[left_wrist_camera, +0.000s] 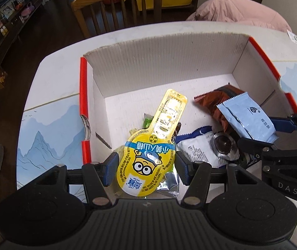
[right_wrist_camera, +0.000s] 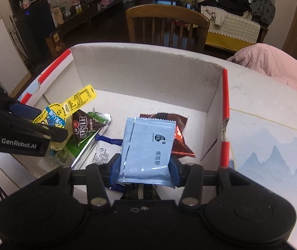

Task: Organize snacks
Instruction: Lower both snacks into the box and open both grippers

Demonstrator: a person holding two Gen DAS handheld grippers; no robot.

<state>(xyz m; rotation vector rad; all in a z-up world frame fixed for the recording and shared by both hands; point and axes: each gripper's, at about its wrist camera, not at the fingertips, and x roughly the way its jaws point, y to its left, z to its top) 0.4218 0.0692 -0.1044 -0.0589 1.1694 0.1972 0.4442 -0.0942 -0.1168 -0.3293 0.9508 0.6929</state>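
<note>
Over the box (left_wrist_camera: pixel 169 62), left tongs (left_wrist_camera: pixel 145 166) clasp a yellow pouch (left_wrist_camera: pixel 148 156); right tongs (right_wrist_camera: pixel 146 166) clasp a blue packet (right_wrist_camera: pixel 148 150).

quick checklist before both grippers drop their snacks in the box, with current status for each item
1. Left gripper grips the yellow pouch: ok, fingers press both sides.
2. Right gripper grips the light blue packet: ok.
3. Both snacks are over the cardboard box, inside its walls: ok.
4. Free floor in the box: ok, the far half is bare.
5. Straight below: not ok, an M&M's bag, a brown wrapper and a white packet lie there, so the snacks would land on a pile.
6. Gap between the two grippers: cannot tell.
</note>
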